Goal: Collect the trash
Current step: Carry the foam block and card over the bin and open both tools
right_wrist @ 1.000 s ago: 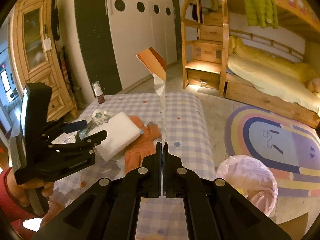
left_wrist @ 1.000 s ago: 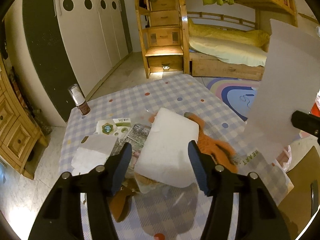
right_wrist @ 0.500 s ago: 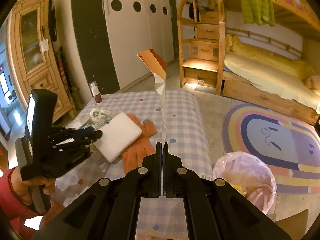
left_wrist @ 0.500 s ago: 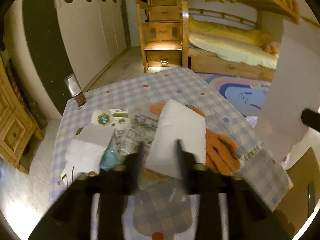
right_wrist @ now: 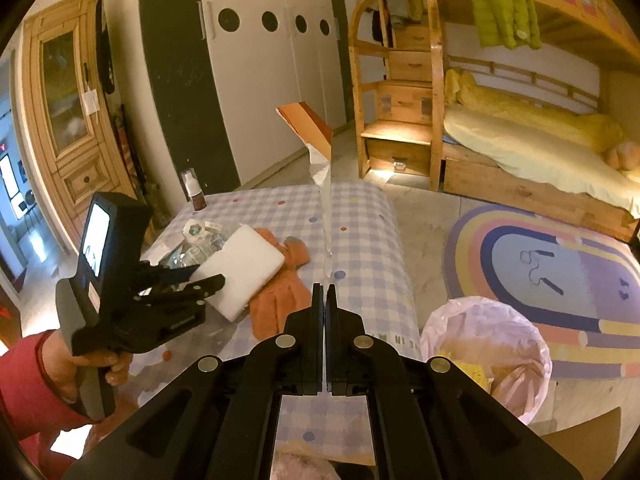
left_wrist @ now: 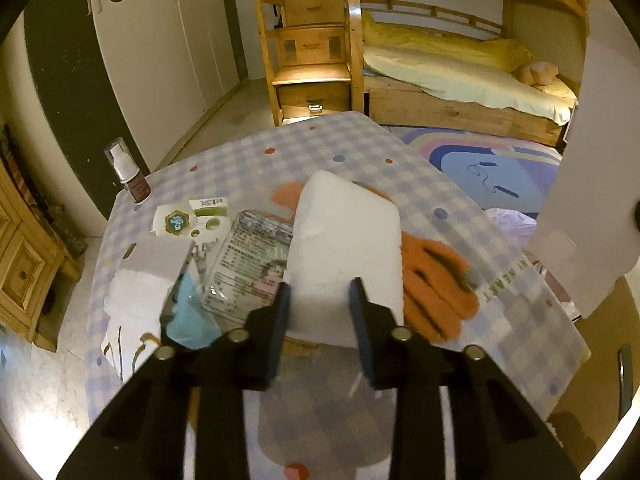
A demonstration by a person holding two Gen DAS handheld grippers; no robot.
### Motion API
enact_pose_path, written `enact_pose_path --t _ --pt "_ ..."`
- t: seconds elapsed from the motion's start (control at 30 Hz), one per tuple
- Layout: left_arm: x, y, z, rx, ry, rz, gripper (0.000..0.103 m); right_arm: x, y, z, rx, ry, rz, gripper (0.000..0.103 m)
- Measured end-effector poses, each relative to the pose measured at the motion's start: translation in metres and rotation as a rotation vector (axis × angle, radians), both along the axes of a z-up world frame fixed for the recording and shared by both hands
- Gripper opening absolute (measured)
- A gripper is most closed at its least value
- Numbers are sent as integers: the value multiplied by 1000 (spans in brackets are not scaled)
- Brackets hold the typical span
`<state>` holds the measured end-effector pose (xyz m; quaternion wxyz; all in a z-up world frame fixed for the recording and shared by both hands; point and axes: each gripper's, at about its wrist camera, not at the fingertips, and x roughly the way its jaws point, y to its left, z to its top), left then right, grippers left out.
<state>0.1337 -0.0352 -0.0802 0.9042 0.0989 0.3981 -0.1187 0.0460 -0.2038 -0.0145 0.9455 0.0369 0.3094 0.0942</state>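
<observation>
My left gripper [left_wrist: 318, 300] is shut on the near edge of a white foam block [left_wrist: 344, 252] and holds it tilted up off the checked table [left_wrist: 304, 148]. The block also shows in the right wrist view [right_wrist: 240, 270] with the left gripper [right_wrist: 200, 280] on it. My right gripper [right_wrist: 324, 292] is shut on a sheet of card [right_wrist: 326, 208], seen edge-on, orange at its top [right_wrist: 306, 124]. In the left wrist view the card [left_wrist: 592, 208] is a large pale sheet at the right.
A bin with a pink bag [right_wrist: 486, 348] stands on the floor right of the table. On the table lie an orange glove [left_wrist: 436, 276], a clear plastic wrapper [left_wrist: 248, 268], white papers [left_wrist: 140, 280], small packets [left_wrist: 192, 220] and a pump bottle [left_wrist: 128, 172].
My left gripper has closed from wide open onto the foam block and tilted it up. My right gripper still holds the card, which has shifted slightly right.
</observation>
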Motion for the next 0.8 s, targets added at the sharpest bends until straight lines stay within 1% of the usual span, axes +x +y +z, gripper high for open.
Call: enact_pose_path --t 0.07,0.23,0.33,0.4,0.5,0.57,0.8 --pt "-7 1 10 -17 -25 2 24 -3 -5 1 11 -10 -4 0" --pt "-34 -7 52 -81 -122 -3 24 -14 -22 7 37 -48 -28 0" --pt "-50 -25 70 -107 -164 -39 24 -22 -38 7 43 -57 -64 0" --pt "-57 -42 75 -118 -178 -74 24 -26 -53 3 49 -50 -99 0" --pt "-66 -76 73 -114 -195 -138 25 -33 -75 -5 50 -34 -157 0" --pt "-68 -98 67 -102 -190 -180 25 -37 -90 -11 40 -20 -200 0" --pt "-56 -176 33 -81 -110 -321 26 -42 -145 -38 37 53 -345 0"
